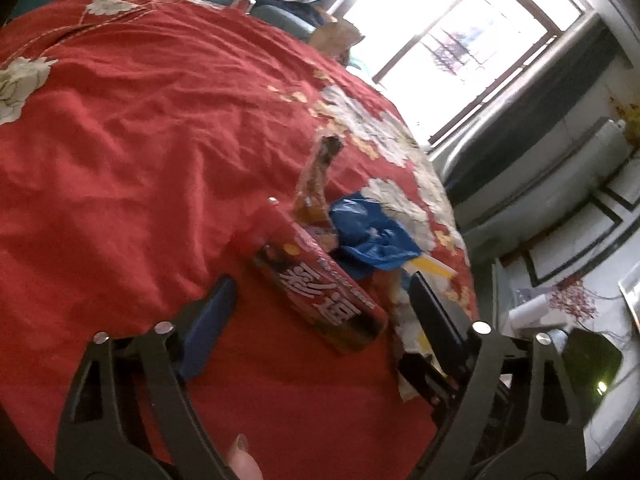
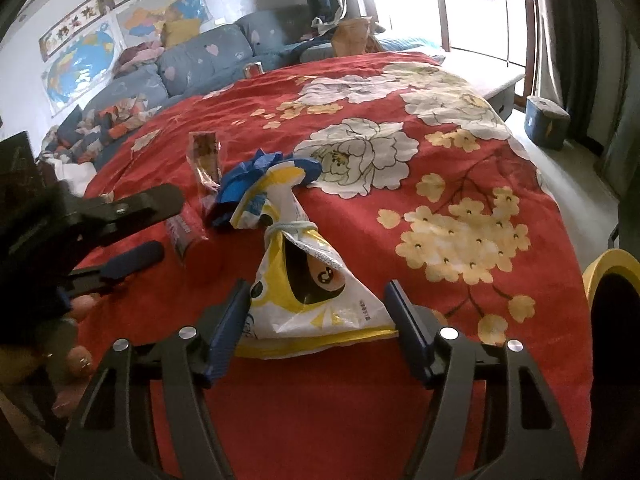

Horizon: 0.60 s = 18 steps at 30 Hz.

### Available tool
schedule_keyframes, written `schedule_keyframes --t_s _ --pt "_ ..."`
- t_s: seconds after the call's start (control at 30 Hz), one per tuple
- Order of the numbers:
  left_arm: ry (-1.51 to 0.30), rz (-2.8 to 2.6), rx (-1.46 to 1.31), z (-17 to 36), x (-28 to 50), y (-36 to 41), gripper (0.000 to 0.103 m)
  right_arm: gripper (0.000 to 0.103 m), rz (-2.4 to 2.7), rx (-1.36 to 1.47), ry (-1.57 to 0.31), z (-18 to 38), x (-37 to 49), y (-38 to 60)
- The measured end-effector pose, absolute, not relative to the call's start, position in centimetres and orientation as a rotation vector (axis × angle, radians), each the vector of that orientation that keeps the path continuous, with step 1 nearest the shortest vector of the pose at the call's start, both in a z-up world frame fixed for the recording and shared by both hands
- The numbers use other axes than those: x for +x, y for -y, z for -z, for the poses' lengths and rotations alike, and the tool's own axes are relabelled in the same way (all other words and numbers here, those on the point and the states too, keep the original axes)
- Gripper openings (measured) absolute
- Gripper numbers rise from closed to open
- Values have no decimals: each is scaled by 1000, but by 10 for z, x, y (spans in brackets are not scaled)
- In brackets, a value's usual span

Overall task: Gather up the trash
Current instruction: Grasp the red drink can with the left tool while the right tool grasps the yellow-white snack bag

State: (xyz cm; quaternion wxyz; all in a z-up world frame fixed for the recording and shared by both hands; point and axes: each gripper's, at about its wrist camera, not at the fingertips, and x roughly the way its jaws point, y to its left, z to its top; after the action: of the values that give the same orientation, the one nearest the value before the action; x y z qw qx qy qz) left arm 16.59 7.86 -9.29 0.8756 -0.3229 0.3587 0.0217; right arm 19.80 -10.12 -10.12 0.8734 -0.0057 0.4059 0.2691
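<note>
- The knotted white-and-yellow plastic bag (image 2: 308, 296) lies on the red flowered bedspread (image 2: 400, 240).
- The crumpled blue plastic bag (image 2: 248, 184) lies behind it.
- The red snack packet (image 2: 186, 232) lies to its left.

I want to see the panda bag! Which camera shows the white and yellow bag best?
The right wrist view. There the white and yellow bag lies whole on the red blanket, between the right gripper's open fingers. The left wrist view shows only a yellow and white edge behind the blue bag.
</note>
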Motion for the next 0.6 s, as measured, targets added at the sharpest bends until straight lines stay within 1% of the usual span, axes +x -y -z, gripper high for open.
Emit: schedule_keyframes --t_s 0.1,0.17,0.2,0.27,0.33,0.47,0.53,0.57,0.6 --pt "-754 -64 -685 96 171 -80 73 64 -561 8 -851 103 193 106" --pt "-759 -78 -696 98 173 -83 65 63 -559 15 -850 103 190 108" --pt "-761 -85 -704 99 174 -84 63 63 -559 17 -848 102 188 110" --pt "-762 -98 -718 101 173 -88 53 62 -556 19 -844 102 185 112" --pt "-767 -101 -716 103 172 -91 48 62 -554 18 -837 101 180 113" --pt "-764 -80 -729 104 167 -95 43 59 -554 30 -831 101 174 118" --pt "-761 -69 -731 104 162 -96 42 54 -554 36 -829 100 172 121" --pt "-760 -64 -728 104 161 -95 42 48 -557 38 -830 100 170 122" --pt "-758 -58 -724 103 159 -95 41 48 -559 45 -830 100 168 124"
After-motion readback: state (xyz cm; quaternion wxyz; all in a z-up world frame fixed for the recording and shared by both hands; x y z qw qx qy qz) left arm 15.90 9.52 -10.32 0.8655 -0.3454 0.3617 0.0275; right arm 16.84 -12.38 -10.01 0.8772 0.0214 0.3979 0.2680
